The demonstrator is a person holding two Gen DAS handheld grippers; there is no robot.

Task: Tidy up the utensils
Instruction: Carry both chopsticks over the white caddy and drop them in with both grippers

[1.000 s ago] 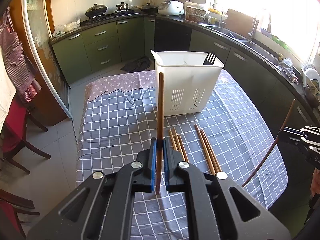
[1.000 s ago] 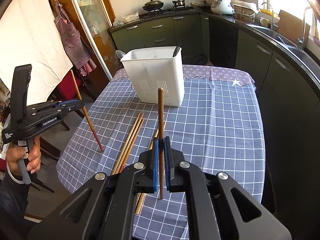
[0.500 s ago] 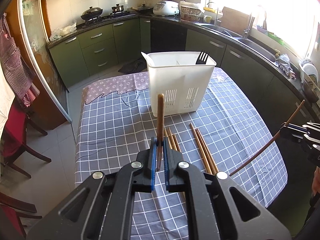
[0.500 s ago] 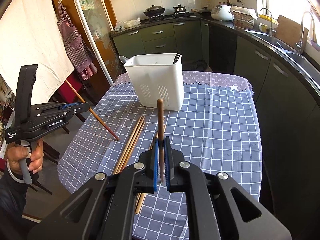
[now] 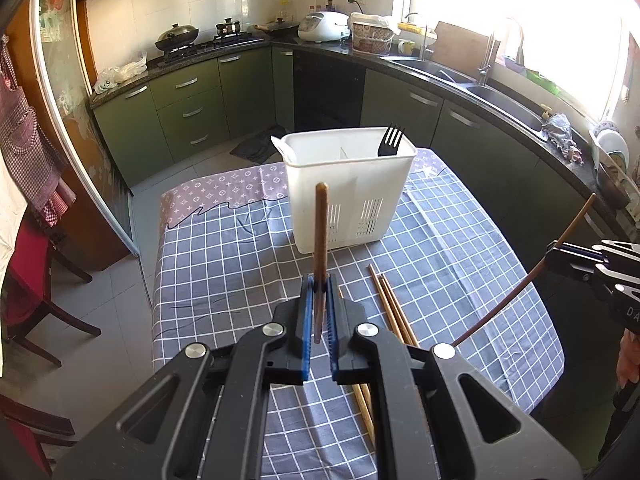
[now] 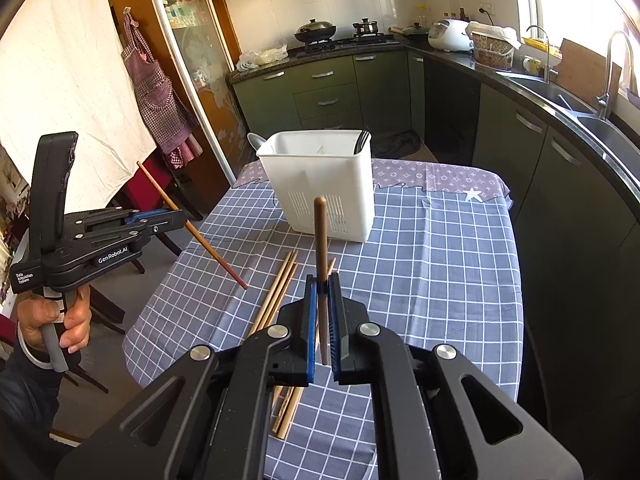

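Left gripper fingers clamp a slender brown wooden chopstick; right gripper fingers clamp a second brown chopstick, above the checked table.

Fork in caddy; loose chopsticks before it.

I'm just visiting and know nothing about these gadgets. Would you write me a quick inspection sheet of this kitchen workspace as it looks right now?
Surface: table under a blue checked cloth.
Job's things: white utensil caddy with a black fork standing in it; loose chopsticks lying on the cloth.
Clutter: nothing seen on the table.
Grippers: left gripper has its jaws shut on a dark chopstick; right gripper has its jaws shut on a second dark chopstick. Both are above the table.
Cables: nothing seen.
Surroundings: green cabinets, sink, apron hanging, red chair.
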